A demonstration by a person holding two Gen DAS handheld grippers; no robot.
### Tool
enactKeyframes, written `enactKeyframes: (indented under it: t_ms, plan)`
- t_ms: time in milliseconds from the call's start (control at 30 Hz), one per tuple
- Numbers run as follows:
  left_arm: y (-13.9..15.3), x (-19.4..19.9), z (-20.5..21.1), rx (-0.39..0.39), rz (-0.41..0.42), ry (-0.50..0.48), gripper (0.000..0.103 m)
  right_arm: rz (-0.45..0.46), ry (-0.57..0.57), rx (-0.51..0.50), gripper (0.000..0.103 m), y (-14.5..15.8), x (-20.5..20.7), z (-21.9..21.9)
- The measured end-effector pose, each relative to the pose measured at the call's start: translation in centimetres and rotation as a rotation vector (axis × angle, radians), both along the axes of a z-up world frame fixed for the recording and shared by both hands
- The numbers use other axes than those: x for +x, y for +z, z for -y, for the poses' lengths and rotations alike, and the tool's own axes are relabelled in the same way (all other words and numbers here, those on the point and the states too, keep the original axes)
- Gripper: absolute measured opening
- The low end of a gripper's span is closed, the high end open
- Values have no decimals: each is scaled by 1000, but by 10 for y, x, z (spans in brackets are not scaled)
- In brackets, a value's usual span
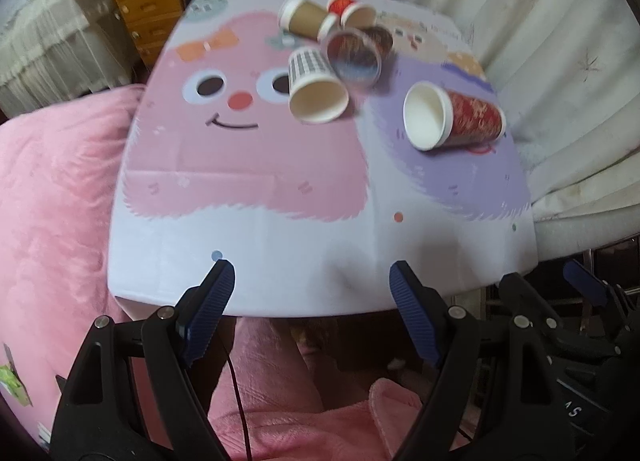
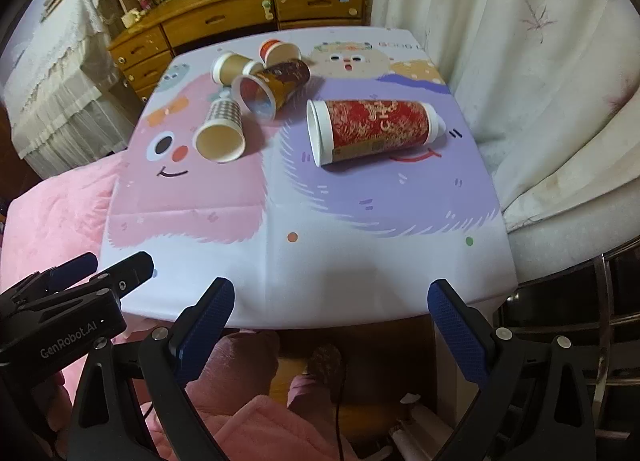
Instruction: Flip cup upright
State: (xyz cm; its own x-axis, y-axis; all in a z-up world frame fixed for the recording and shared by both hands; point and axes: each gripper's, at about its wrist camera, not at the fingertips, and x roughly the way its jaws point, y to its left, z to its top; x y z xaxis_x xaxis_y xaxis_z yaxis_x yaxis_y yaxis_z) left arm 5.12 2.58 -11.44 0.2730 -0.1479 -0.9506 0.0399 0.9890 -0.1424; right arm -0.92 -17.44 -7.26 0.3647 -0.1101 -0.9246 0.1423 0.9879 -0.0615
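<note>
Several paper cups lie on their sides on a table with a cartoon cloth [image 1: 248,197] [image 2: 320,221]. A big red patterned cup [image 1: 456,117] [image 2: 372,129] lies on the purple patch, mouth to the left. A checked white cup [image 1: 314,87] [image 2: 222,131] lies with its mouth toward me. A dark brown cup [image 1: 356,51] [image 2: 272,87], a tan cup [image 1: 306,19] [image 2: 234,67] and a small red-and-white cup [image 1: 352,11] [image 2: 278,52] lie behind. My left gripper [image 1: 312,273] and right gripper [image 2: 330,291] are open and empty at the table's near edge, well short of the cups.
A pink blanket [image 1: 52,197] lies left of the table. A white curtain [image 2: 540,61] hangs on the right. A wooden dresser [image 2: 240,17] stands behind. The left gripper shows in the right wrist view [image 2: 72,289], and the right gripper in the left wrist view [image 1: 576,301].
</note>
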Motion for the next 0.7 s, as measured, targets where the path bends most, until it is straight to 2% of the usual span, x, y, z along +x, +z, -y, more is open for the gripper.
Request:
enactKeyframes:
  t_ms: [233,400,600,700]
  plan:
    - [-17,47,-13,9,-71,-97,78,-70,-97,29,99,-29,41,-7]
    - [-16,93,-39,19,-94,-147,78,-81,-172,58,99,-33,79,-17]
    - [-23,145,-75,-5,-174,-159,78,-64,-154,16,99,-27,130,-44]
    - [-29,165,-91,-42,-217,-146,78,-55,-133,13,99,-21,152,-59]
